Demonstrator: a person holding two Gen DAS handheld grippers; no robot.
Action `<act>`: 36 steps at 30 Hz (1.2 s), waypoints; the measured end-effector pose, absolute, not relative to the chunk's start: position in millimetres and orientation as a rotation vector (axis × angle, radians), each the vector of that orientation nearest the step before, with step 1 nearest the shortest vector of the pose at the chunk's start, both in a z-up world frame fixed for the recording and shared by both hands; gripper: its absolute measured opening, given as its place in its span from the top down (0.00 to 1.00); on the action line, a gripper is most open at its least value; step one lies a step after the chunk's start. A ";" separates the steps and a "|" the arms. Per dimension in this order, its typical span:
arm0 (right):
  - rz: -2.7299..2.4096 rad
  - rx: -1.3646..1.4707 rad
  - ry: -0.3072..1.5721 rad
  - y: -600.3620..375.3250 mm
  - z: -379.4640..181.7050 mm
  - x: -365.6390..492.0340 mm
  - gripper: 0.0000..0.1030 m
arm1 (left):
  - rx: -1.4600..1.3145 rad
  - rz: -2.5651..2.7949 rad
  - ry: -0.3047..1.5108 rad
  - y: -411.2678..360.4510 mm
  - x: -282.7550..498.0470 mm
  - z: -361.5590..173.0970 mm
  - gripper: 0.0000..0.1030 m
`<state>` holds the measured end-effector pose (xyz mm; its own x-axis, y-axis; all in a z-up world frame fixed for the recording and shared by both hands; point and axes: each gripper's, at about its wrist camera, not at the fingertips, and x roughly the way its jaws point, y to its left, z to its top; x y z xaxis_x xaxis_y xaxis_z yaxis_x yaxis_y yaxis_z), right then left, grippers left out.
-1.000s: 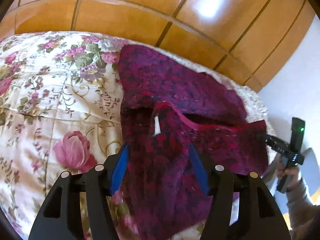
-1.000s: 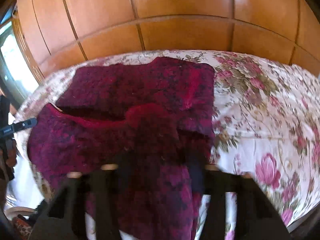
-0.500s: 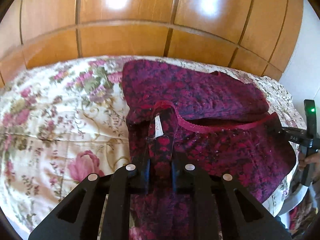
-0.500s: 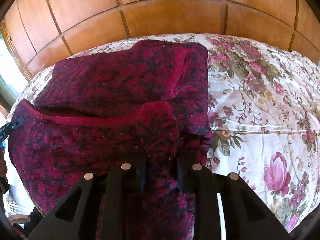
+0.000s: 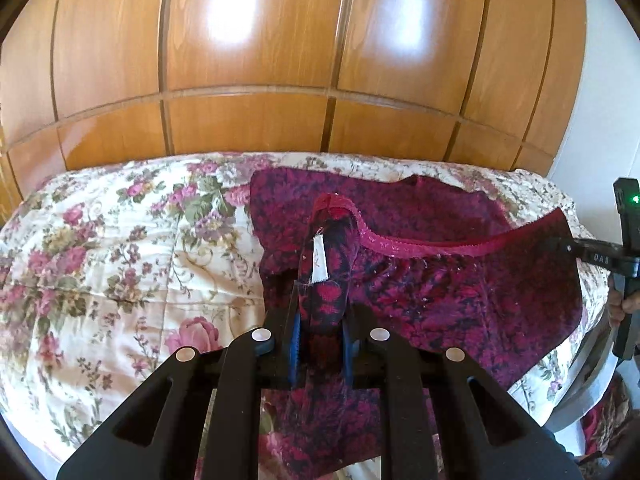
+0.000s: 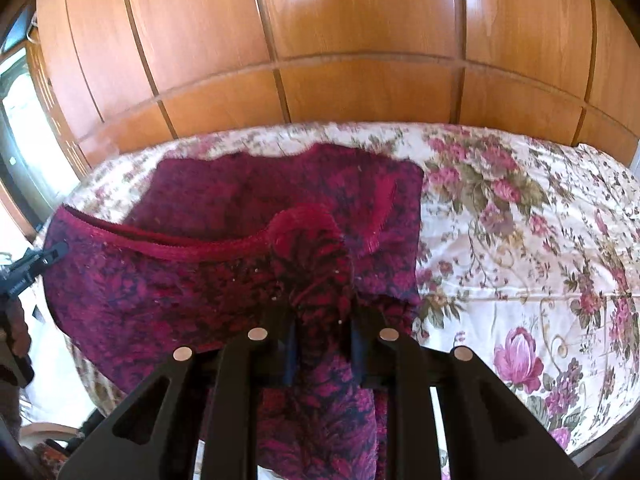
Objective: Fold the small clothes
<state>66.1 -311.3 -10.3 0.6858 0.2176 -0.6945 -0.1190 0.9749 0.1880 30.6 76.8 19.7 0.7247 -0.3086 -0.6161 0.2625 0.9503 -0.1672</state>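
Note:
A dark red patterned garment (image 5: 460,292) with a red waistband lies partly folded on the floral bedspread (image 5: 112,264). My left gripper (image 5: 320,340) is shut on its left waistband corner, where a white label (image 5: 320,260) shows. My right gripper (image 6: 324,344) is shut on the other waistband corner of the garment (image 6: 160,292). The waistband is stretched taut between the two grippers and lifted above the back part of the garment. The right gripper also shows at the right edge of the left wrist view (image 5: 600,256).
A wooden panelled wall (image 5: 280,80) stands right behind the bed. The bedspread (image 6: 540,260) stretches out to the right of the garment in the right wrist view. The bed's edge runs below both grippers.
Both grippers have shut on the waistband corners. They have lifted and pulled back, so the waistband is now raised and taut.

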 end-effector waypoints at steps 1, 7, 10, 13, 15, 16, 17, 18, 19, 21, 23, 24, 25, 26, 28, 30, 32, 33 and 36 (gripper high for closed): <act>0.196 0.144 0.781 -312.5 -4.8 67.8 0.82 | -0.071 -0.315 0.686 77.4 31.3 21.9 0.86; 0.194 0.165 0.746 -318.5 10.4 103.2 0.82 | -0.050 -0.307 0.643 73.4 66.0 36.9 0.86; 0.174 0.182 0.740 -322.6 13.2 133.9 0.82 | -0.059 -0.294 0.631 69.5 98.9 41.0 0.86; 0.147 0.196 0.720 -328.4 18.7 169.1 0.82 | -0.082 -0.264 0.630 66.5 143.8 43.5 0.87; 0.128 0.196 0.719 -329.8 19.9 191.0 0.82 | -0.085 -0.247 0.639 64.5 167.3 42.2 0.87; 0.111 0.185 0.725 -329.0 18.8 205.3 0.82 | -0.083 -0.237 0.644 63.5 178.8 39.7 0.87; 0.099 0.185 0.735 -329.4 16.2 216.9 0.82 | -0.072 -0.223 0.655 60.5 193.5 35.6 0.87; 0.087 0.186 0.748 -329.6 12.2 228.0 0.82 | -0.069 -0.211 0.670 57.9 206.7 30.6 0.87; 0.068 0.180 0.760 -329.3 7.0 240.4 0.82 | -0.066 -0.203 0.685 55.4 219.0 25.5 0.87; 0.044 0.179 0.778 -330.8 -2.3 258.3 0.82 | -0.054 -0.181 0.702 53.1 237.2 17.5 0.87; 0.020 0.180 0.792 -333.6 -12.1 274.9 0.82 | -0.058 -0.166 0.729 52.2 255.6 8.2 0.87; 0.011 0.179 0.802 -335.1 -17.1 281.5 0.82 | -0.055 -0.156 0.740 52.0 263.4 3.0 0.87; 0.005 0.186 0.820 -337.0 -24.7 290.8 0.82 | -0.051 -0.143 0.758 51.2 272.7 -5.1 0.87; 0.000 0.183 0.830 -337.5 -30.5 296.1 0.82 | -0.050 -0.137 0.776 49.5 277.7 -10.9 0.87; -0.009 0.177 0.867 -338.4 -45.1 307.2 0.81 | -0.037 -0.122 0.838 48.8 292.6 -34.8 0.87; -0.003 0.191 0.920 -339.4 -62.3 317.0 0.79 | -0.044 -0.119 0.894 49.2 299.4 -54.6 0.86; -0.004 0.212 0.941 -343.6 -71.6 320.6 0.72 | -0.063 -0.122 0.888 52.0 297.9 -57.8 0.83; 0.002 0.226 0.942 -345.5 -71.3 321.0 0.68 | -0.067 -0.127 0.884 52.4 296.5 -54.9 0.82; 0.011 0.261 0.919 -355.4 -59.4 310.7 0.46 | -0.102 -0.149 0.866 61.2 285.6 -43.9 0.69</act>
